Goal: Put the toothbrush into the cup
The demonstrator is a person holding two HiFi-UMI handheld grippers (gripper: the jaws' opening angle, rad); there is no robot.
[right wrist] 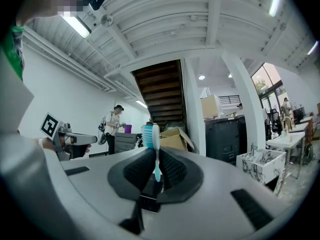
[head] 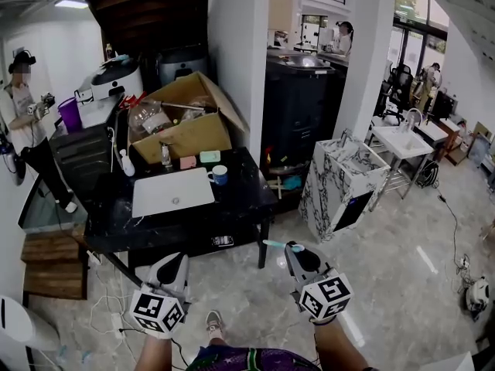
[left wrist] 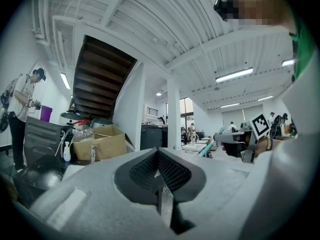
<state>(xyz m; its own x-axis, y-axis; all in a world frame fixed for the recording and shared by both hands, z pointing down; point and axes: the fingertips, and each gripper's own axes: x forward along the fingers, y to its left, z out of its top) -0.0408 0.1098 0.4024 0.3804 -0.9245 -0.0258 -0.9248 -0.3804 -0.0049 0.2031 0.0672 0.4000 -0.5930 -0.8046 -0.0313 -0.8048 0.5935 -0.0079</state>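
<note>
Black surface [head: 240,199] at centre left of the head view carries the cup [head: 220,175], well apart from the toothbrush [head: 275,244]. Right tongs [right wrist: 156,160] grasp the toothbrush and left tongs [left wrist: 159,159] are clenched on nothing; the brush looks light, stiff and slick, probably best pinched mid-handle. Handle between the pads is hidden, and the cup's opening is too small to judge.

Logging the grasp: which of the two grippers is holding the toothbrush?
The right gripper: its jaws are shut on the toothbrush, whose teal bristle head sticks out past them. The left gripper has its jaws together with nothing between them.
</note>
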